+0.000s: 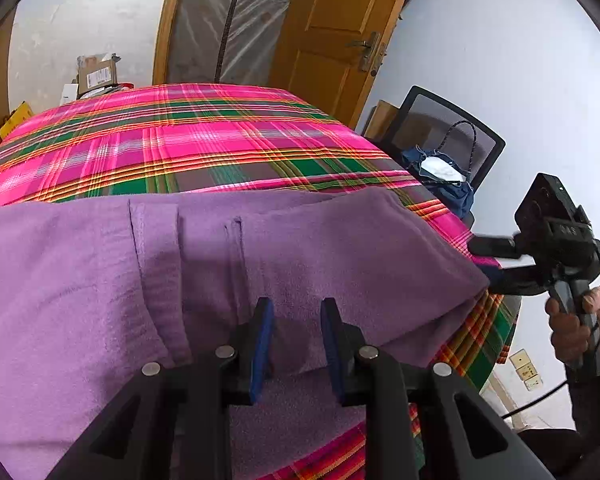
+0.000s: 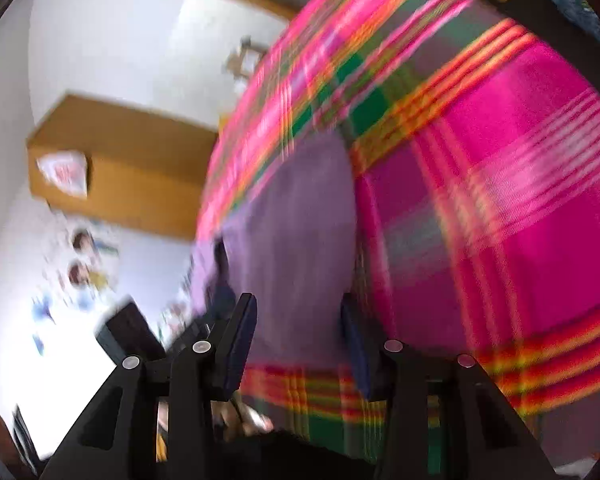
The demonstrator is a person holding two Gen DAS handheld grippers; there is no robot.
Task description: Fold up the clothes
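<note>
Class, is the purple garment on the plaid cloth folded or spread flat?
Folded: the purple garment lies doubled, its layered edge overhanging the plaid cloth.

The left wrist view is taken from just above the purple garment [image 1: 260, 264], looking down along the left gripper [image 1: 296, 312] and across the plaid cloth [image 1: 188, 136] toward a wooden door [image 1: 340, 20] and a chair [image 1: 452, 136]; the right gripper [image 1: 488, 264] is caught at its right edge. The right wrist view is strongly rolled and blurred, set close to the cloth's edge, facing along the right gripper [image 2: 296, 312] toward the wall. The purple garment [image 2: 296, 216] and the plaid cloth [image 2: 500, 184] are shared by both views.
</note>
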